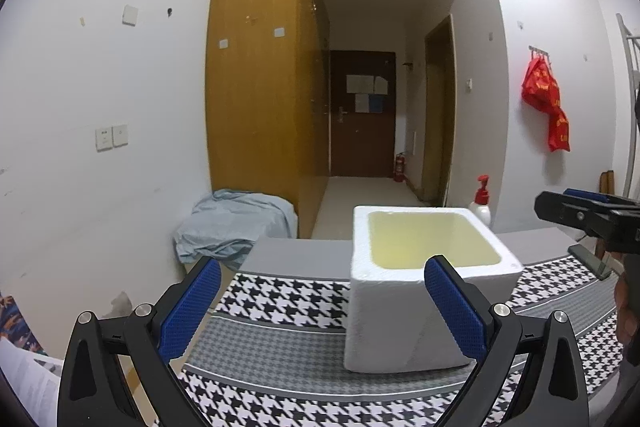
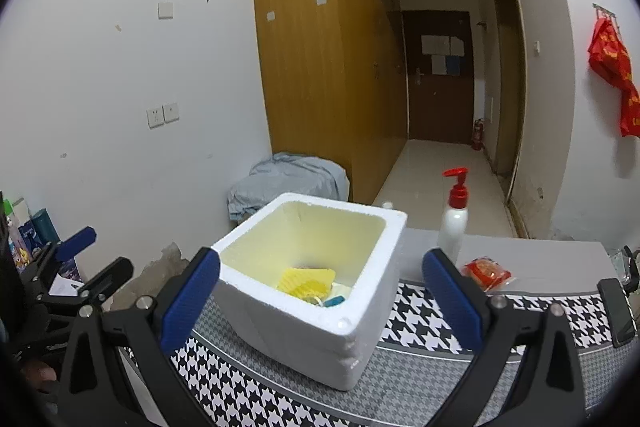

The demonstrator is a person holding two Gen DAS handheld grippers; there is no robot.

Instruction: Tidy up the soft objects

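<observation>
Right gripper (image 2: pixel 320 291) is seen spread wide, blue pads (image 2: pixel 192 297) well apart, nothing pressed between them; the white foam box (image 2: pixel 304 323) sits on the worktop (image 2: pixel 420 383) ahead of and between the fingers, not touched. Left gripper (image 1: pixel 322 303) is likewise held wide open and empty, with the same box just beyond its right pad (image 1: pixel 456 307). Inside the box, a yellow ridged soft piece (image 2: pixel 306 281) is seen lying on the floor of it, with a small blue item (image 2: pixel 334 301) and something white beside it, too small to identify. Houndstooth cloth (image 2: pixel 424 319) in black, white and grey is spread over the worktop under the box. Right of the box, a red packaged item (image 2: pixel 486 273) lies on bare grey worktop, apart from the box. White pump bottle (image 2: pixel 454 223) with red top stands upright behind that packet. Beyond the worktop, a crumpled light-blue cloth (image 2: pixel 288 179) is piled against the wooden wardrobe (image 2: pixel 316 67). Red bags (image 2: pixel 614 67) hang on the right wall.
</observation>
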